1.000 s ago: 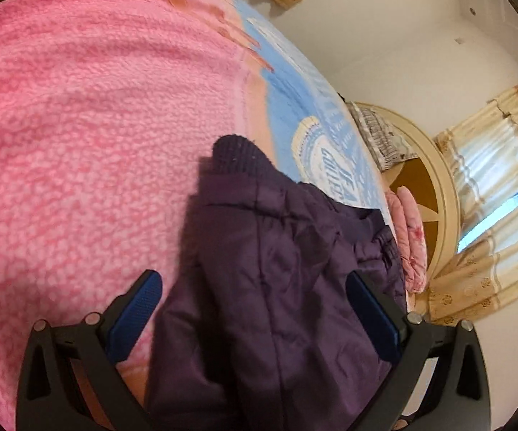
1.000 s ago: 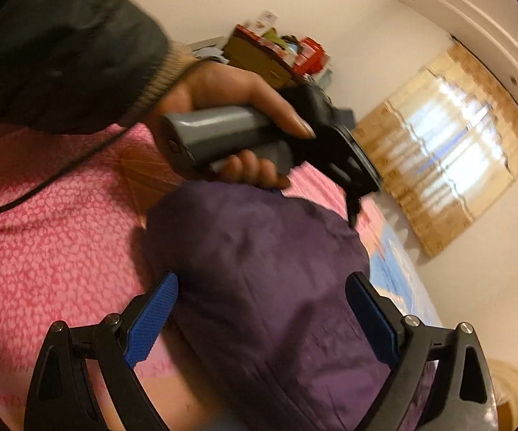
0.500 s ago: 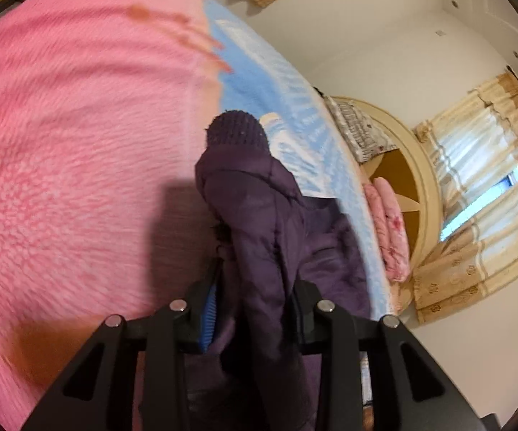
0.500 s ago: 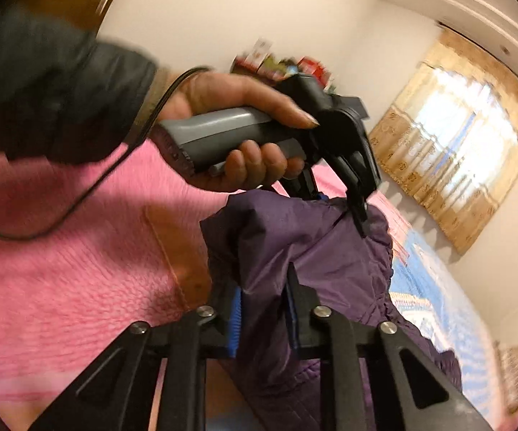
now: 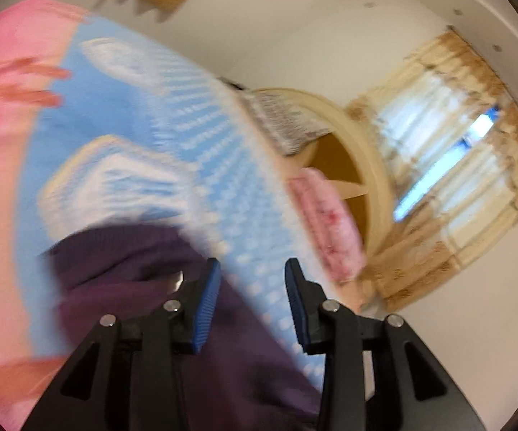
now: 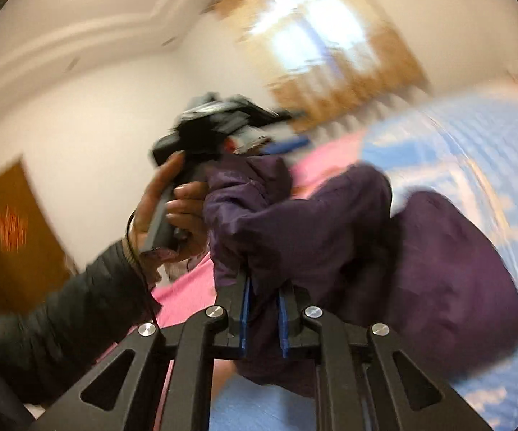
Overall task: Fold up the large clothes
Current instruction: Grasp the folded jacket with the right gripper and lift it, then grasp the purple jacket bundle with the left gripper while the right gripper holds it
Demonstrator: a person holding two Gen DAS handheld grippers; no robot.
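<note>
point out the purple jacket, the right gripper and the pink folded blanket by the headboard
purple jacket (image 6: pixel 449 269): right wrist view, on its bulging body
right gripper (image 6: pixel 263 318): right wrist view, between the fingertips, clamped on jacket fabric
pink folded blanket (image 5: pixel 327 226): left wrist view, on its top face

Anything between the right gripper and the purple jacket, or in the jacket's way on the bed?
Nothing visible. The right gripper is shut directly on the purple jacket; the blue bedspread beside it shows no other items, despite blur.
</note>
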